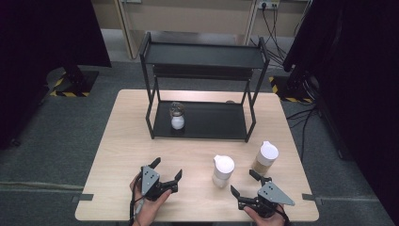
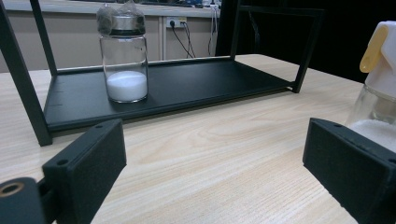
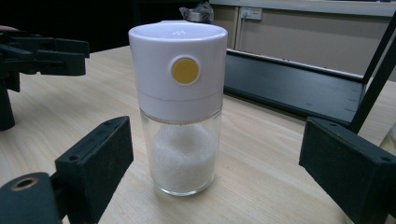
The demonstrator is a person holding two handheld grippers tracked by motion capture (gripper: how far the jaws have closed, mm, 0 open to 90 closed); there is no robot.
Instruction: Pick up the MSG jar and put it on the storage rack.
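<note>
1. The white-capped sugar dispenser (image 3: pixel 180 105) stands upright on the tabletop (image 1: pixel 141 141), in front of the black shelf rack (image 1: pixel 202 127) and just left of a second dispenser with brownish contents (image 1: pixel 265 159).
2. The right hand-held gripper (image 3: pixel 212 172) faces it with jaws spread wide, one on each side of the glass body, neither touching it.
3. The left hand-held gripper (image 1: pixel 165 175) is also spread and holds nothing, to the left of the sugar dispenser.
4. A small glass jar with white powder (image 2: pixel 123 58) sits on the rack's bottom shelf.
5. The dispenser is likely rigid, fairly light, part-filled, with smooth, slippery and breakable glass.
6. The best hold is probably on the glass just under the cap, squeezed gently; the tall shape could tip if pushed.
</note>
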